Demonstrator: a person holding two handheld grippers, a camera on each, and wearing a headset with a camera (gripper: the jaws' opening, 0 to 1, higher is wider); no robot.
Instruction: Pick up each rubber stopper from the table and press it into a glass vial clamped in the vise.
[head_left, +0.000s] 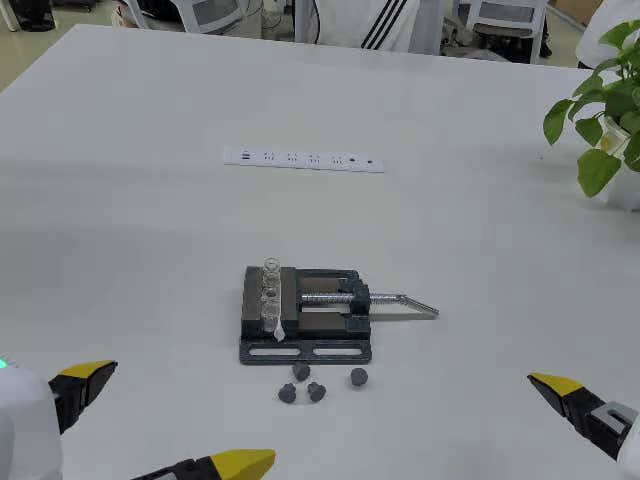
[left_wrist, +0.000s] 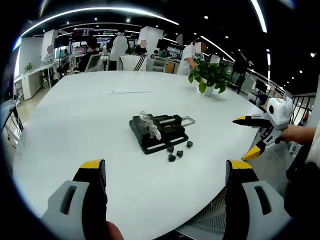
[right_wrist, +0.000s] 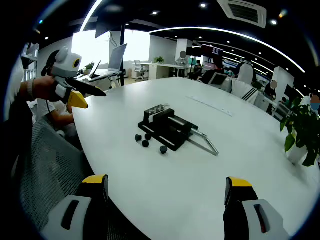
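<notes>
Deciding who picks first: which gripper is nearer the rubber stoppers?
Left, judging by the head view. The left gripper is open, close on the stoppers' near-left; the right gripper, also open, is farther off to their right.

We see four dark grey rubber stoppers (head_left: 316, 391) lying loose on the table (head_left: 150, 250) just in front of the black vise (head_left: 310, 351), which clamps a row of clear glass vials (head_left: 271, 290) upright.
</notes>
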